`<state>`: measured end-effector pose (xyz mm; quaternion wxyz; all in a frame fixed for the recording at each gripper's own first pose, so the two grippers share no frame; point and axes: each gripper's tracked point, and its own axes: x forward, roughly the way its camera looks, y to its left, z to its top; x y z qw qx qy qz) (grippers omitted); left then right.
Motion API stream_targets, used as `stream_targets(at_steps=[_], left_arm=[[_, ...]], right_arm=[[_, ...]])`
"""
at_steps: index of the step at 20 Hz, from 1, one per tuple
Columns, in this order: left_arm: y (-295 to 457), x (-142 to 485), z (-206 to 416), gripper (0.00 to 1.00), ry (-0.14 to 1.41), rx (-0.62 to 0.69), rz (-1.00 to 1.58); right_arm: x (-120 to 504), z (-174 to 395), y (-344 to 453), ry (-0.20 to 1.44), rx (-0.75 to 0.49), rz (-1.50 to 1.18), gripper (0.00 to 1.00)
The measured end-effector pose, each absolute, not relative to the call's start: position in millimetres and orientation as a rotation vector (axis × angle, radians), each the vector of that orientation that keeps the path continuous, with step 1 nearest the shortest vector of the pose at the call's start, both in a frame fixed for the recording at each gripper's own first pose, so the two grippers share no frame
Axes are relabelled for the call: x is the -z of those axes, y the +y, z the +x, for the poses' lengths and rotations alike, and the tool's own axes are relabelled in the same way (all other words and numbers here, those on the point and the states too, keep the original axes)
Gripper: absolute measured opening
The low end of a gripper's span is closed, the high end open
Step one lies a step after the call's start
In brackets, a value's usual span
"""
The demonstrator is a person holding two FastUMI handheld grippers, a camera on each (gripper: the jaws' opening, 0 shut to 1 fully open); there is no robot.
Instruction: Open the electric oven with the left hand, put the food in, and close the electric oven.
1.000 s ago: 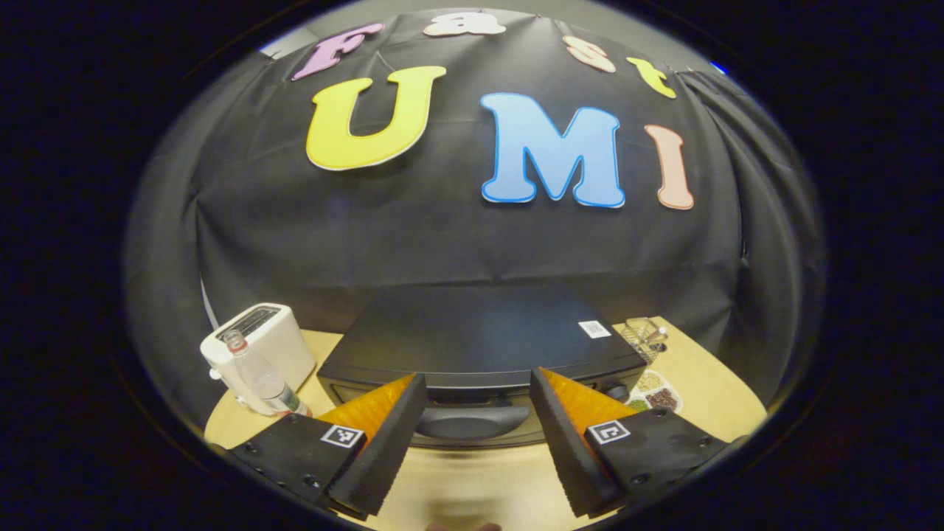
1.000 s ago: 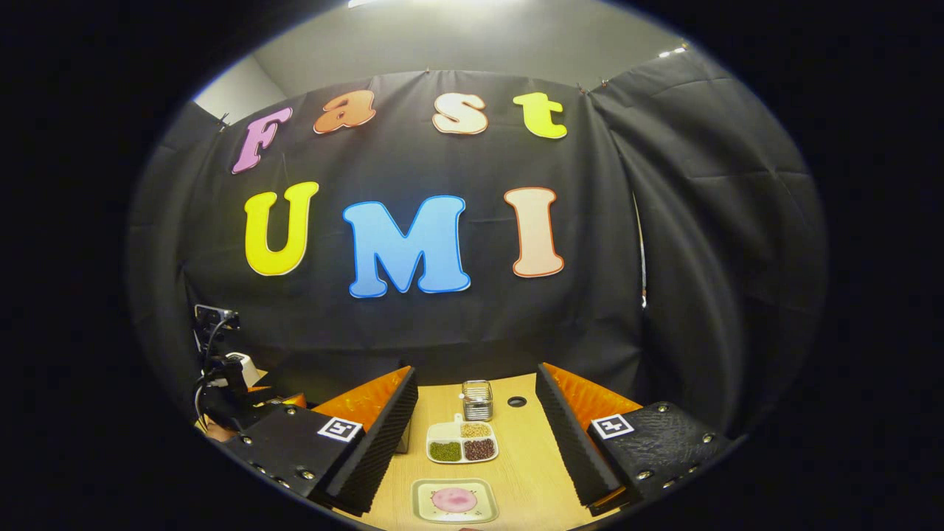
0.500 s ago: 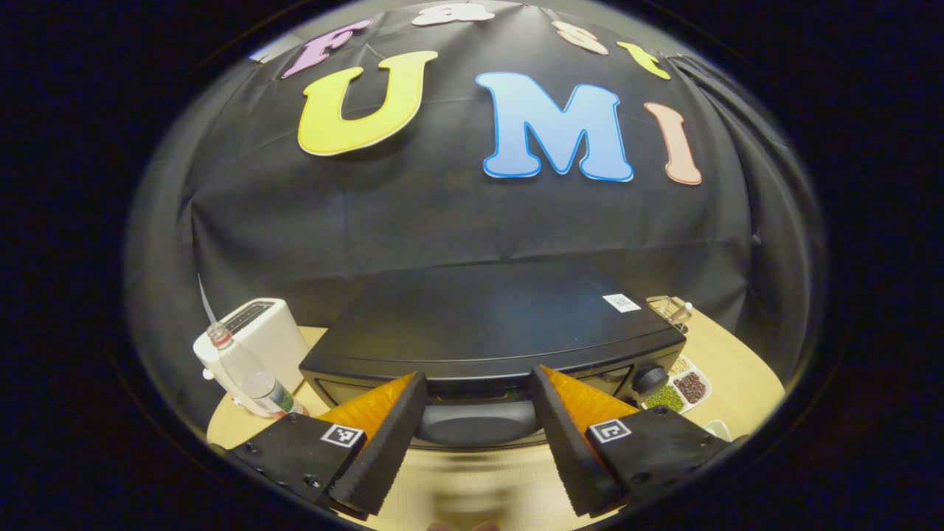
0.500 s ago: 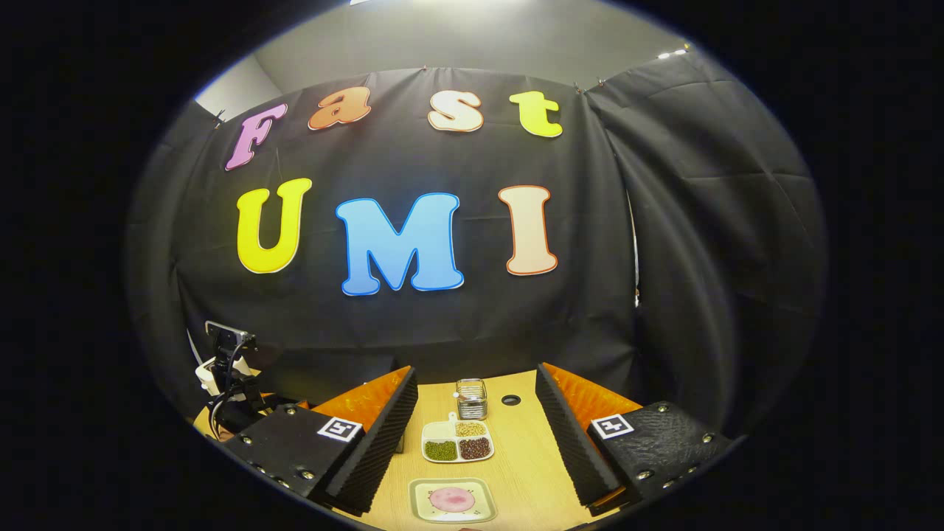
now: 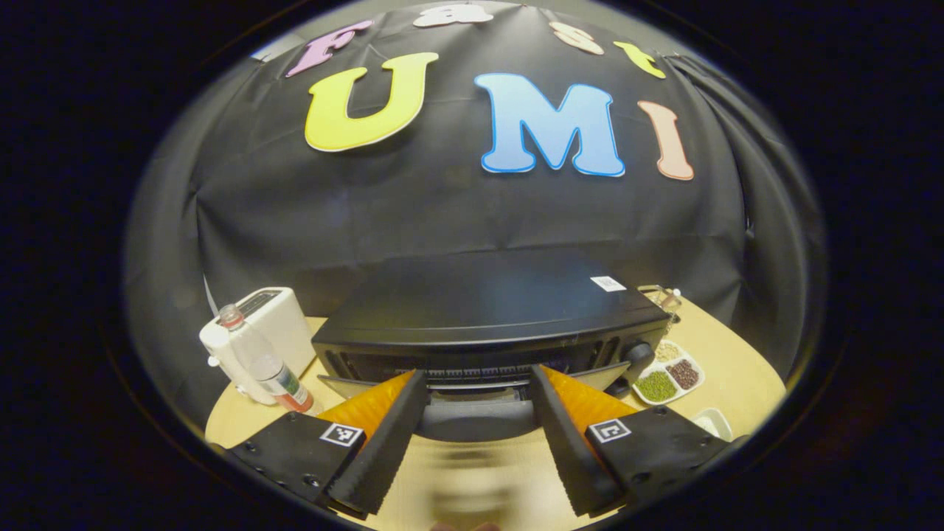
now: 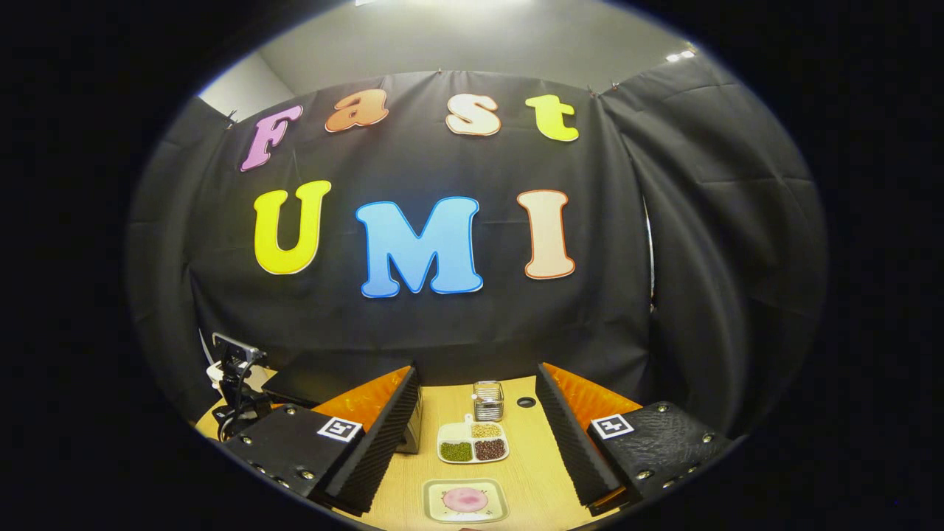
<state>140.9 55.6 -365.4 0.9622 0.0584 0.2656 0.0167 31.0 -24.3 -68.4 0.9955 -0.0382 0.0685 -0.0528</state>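
**Oven door cracked at the top, left gripper at the handle**

The black oven (image 5: 490, 310) sits at the middle of the wooden table (image 5: 737, 376), against the black cloth wall. Its door (image 5: 472, 387) is tilted out a little at the top, exposing a strip of vent slots under the oven's top edge. The door handle (image 5: 476, 418) lies between the fingers of the left gripper (image 5: 476, 442); the jaws stand apart on either side of it, and contact with the handle cannot be confirmed.

The food, a pink round piece on a small square plate (image 6: 464, 501), rests on the table near the front edge, between the fingers of the right gripper (image 6: 476, 450). That gripper is spread wide and holds nothing.

Beyond the plate sits a white divided dish (image 6: 473, 442) with green, tan and dark red beans, and behind it a small clear holder (image 6: 488, 400). To the oven's left stand a white toaster (image 5: 276, 328) and a clear plastic bottle (image 5: 265, 365), the bottle just in front of the toaster
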Motion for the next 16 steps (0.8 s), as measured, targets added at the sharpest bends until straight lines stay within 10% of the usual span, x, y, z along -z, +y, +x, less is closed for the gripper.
stream_targets(at_steps=[16], left_arm=[[55,419,56,0.99,0.678,-0.041,0.103]], right_arm=[[75,10,-19,0.156,0.08,-0.083,0.98]])
